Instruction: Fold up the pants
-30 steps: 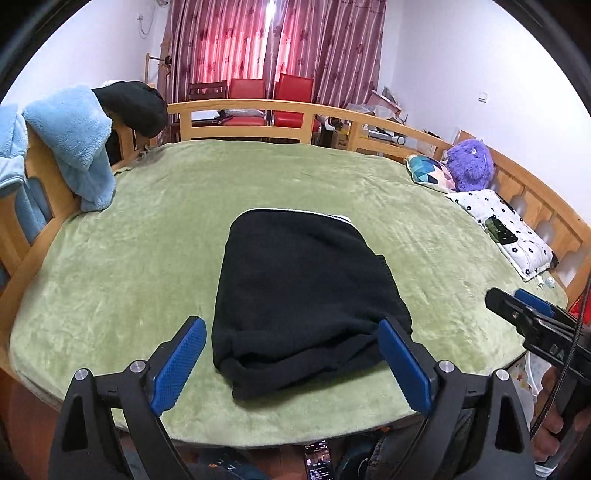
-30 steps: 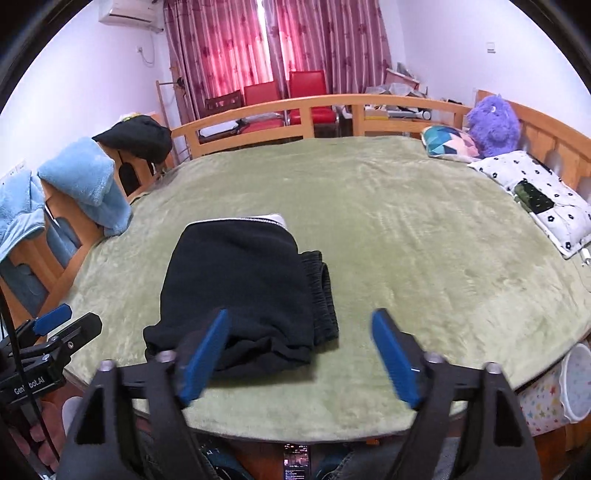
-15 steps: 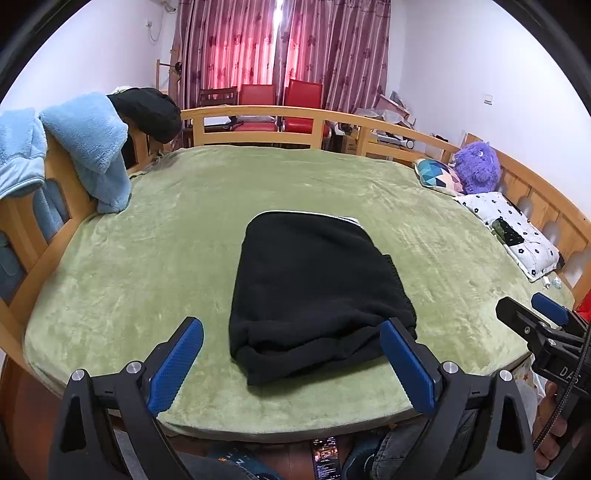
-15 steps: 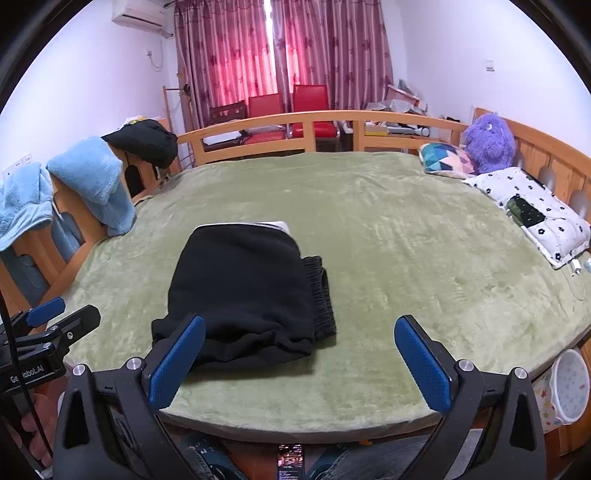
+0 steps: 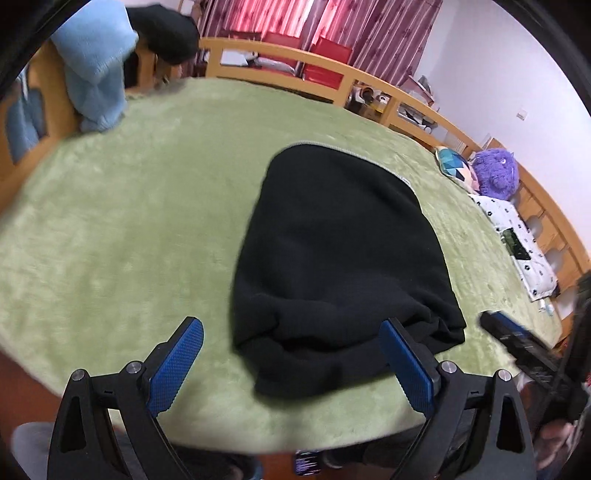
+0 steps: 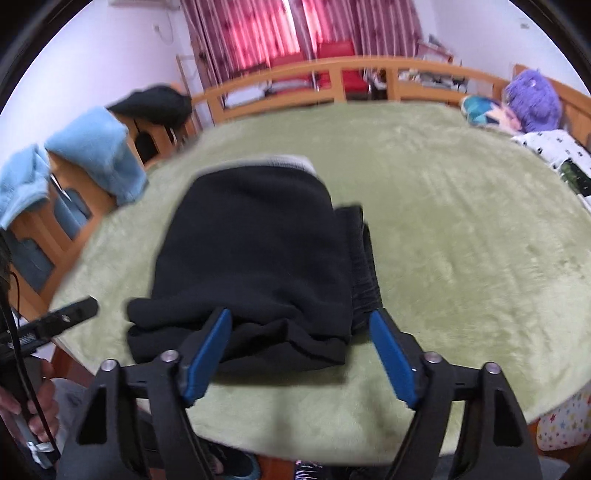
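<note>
Pants (image 5: 340,258), black, lie folded in a compact bundle on the green blanket (image 5: 129,229) near its close edge; a pale waistband edge shows at the far end, and in the right wrist view a ribbed black band (image 6: 364,269) sticks out along the bundle's right side; we see our left tool (image 5: 291,360) with blue pads spread wide, holding nothing, its right pad just beside the bundle's near right corner; our right tool (image 6: 301,349) is also parted, nothing gripped, its pads flanking the bundle's near edge, whether touching the cloth we cannot tell; both views are blurred; farther out, a light blue towel (image 6: 98,155) and a black garment (image 6: 151,105) hang over the wooden rail (image 5: 280,59); a purple plush toy (image 5: 495,171) sits at the right side; red curtains (image 6: 295,33) behind.
</note>
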